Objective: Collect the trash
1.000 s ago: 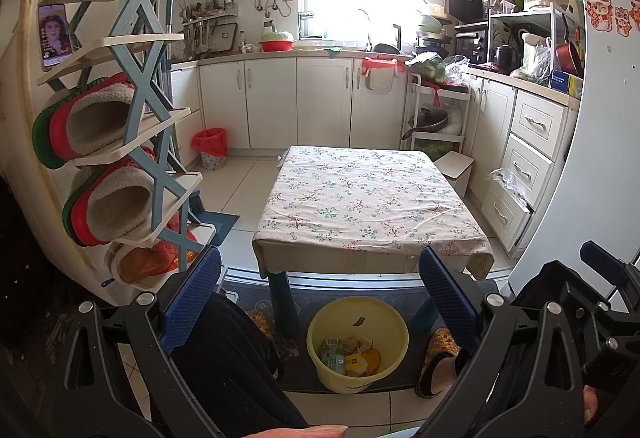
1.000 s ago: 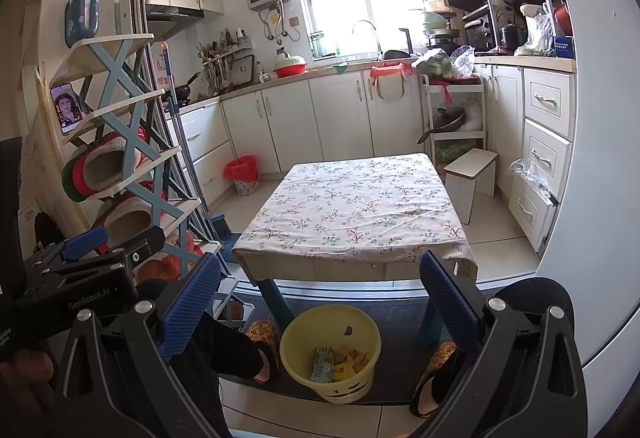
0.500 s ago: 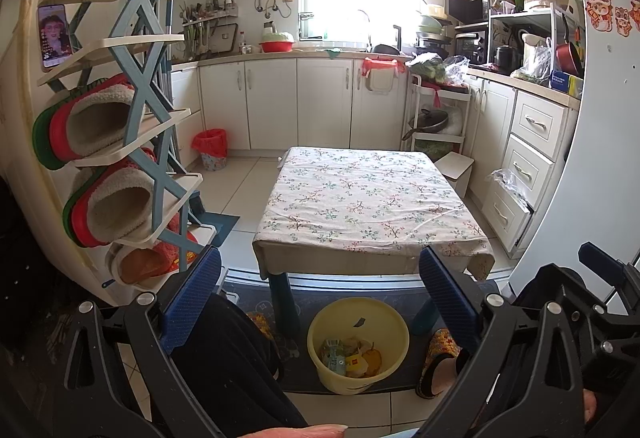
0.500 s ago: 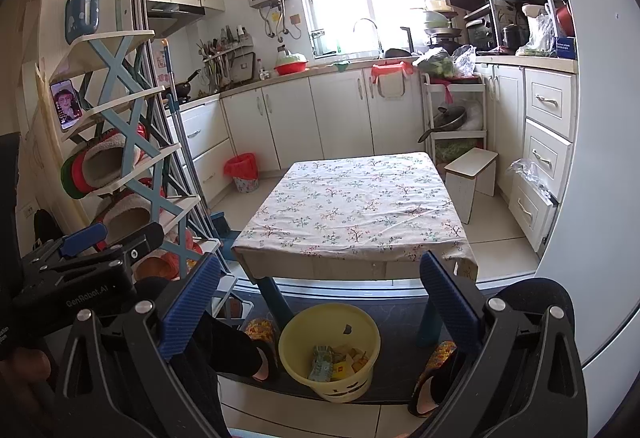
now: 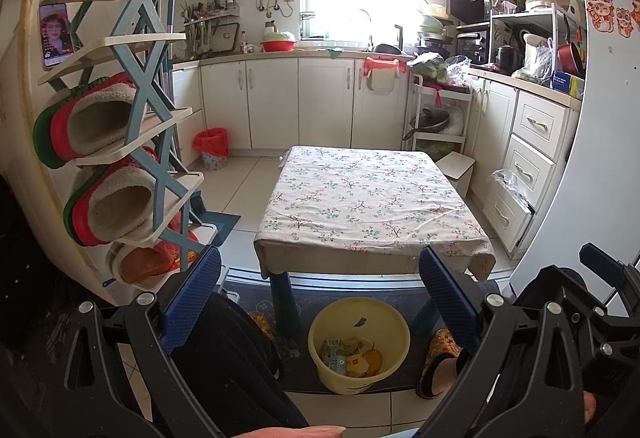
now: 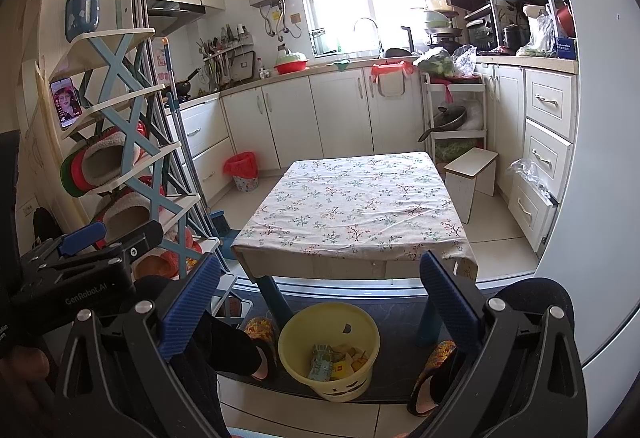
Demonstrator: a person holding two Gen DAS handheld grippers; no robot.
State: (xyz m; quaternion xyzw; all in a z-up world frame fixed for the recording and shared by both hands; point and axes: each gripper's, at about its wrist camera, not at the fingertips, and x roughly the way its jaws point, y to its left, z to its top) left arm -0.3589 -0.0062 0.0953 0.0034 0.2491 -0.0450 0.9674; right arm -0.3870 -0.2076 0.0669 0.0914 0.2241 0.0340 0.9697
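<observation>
A yellow bucket (image 5: pixel 359 342) stands on the dark mat under the near edge of the low table (image 5: pixel 372 206). It holds several pieces of trash (image 5: pixel 352 356): cartons and wrappers. It also shows in the right wrist view (image 6: pixel 329 350) with the trash (image 6: pixel 334 358) inside. My left gripper (image 5: pixel 320 290) is open and empty, held above the bucket. My right gripper (image 6: pixel 320 290) is open and empty too. The table (image 6: pixel 356 206) has a floral cloth with nothing on it.
A shoe rack with slippers (image 5: pixel 116 158) stands at the left. A red-lined bin (image 5: pixel 212 148) sits by the cabinets. A white stool (image 6: pixel 472 174) is right of the table. A white fridge (image 5: pixel 600 158) is at the right. The person's legs and slippers flank the bucket.
</observation>
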